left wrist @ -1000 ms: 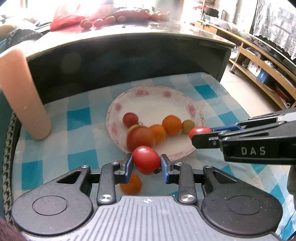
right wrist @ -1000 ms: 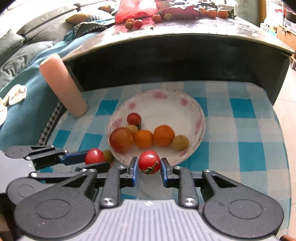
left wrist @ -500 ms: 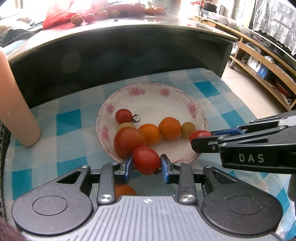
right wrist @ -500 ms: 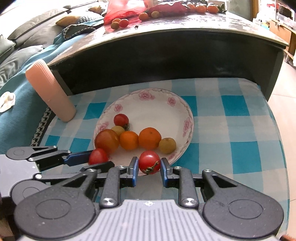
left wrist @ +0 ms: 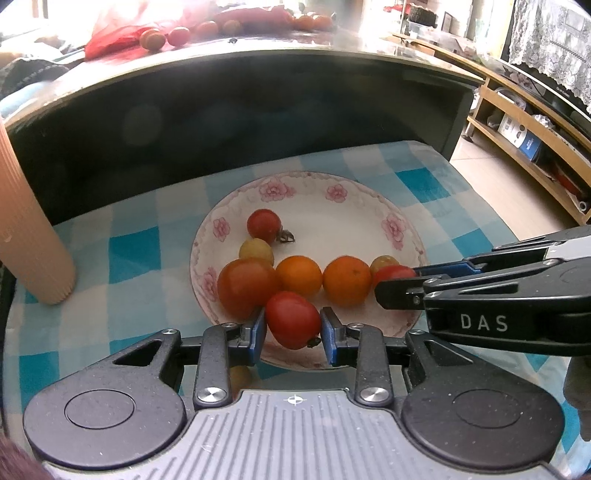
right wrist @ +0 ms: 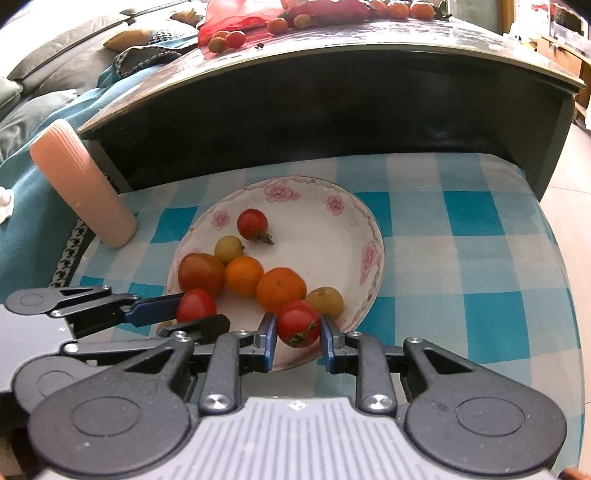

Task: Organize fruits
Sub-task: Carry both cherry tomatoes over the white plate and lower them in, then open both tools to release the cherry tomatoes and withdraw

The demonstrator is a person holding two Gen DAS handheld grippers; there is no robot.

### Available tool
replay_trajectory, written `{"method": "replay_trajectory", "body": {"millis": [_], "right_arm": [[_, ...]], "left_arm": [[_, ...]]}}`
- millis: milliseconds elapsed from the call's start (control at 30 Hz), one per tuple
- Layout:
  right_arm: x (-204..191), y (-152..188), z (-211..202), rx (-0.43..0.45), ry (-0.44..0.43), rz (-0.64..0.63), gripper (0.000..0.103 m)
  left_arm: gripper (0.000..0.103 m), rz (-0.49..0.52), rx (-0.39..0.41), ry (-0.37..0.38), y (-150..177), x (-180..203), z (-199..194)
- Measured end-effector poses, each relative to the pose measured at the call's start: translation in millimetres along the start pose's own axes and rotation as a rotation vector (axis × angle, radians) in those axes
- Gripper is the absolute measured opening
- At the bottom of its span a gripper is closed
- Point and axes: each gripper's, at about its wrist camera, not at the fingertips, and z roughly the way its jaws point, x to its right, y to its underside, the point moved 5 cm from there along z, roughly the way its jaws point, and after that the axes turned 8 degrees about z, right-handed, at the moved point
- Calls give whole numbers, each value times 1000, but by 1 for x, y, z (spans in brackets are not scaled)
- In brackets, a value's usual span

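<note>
A white floral plate sits on a blue checked cloth and holds several small tomatoes and oranges. My left gripper is shut on a red tomato over the plate's near rim; it also shows in the right wrist view at the left. My right gripper is shut on a red tomato with a green stem over the plate's near edge; in the left wrist view it comes in from the right, and its tomato shows at its tip.
A ribbed peach cylinder stands at the left of the cloth. Behind the plate rises a dark table with more fruit and a red bag on top. A small fruit lies on the cloth under my left gripper.
Both grippers have moved forward with their tomatoes, from the cloth in front of the plate to over its near rim. The plate looks closer and larger.
</note>
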Motion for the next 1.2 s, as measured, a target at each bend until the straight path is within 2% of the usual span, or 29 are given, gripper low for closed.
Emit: {"method": "replay_trajectory", "body": {"millis": [233,367,600,900,1200], "right_arm": [[0,-2,2,11,-6,5,42],[1,-3,2,15,-11,11,42],[1,-6,-2,30,-23,27,49],[-1,-9,-8,65,-33,32,51],[-6,-8,-13,77,-31,12,51]], "left_arm": [[40,-5,4,-5,-2,-1,-1],[48,-13,7,-22,-3,-4,-2],[50,-35,21,-30,-6,-10,-7],[57,-33,35,-36,-8,-12,-15],[59,-27,-4,-47,15,-13,-27]]}}
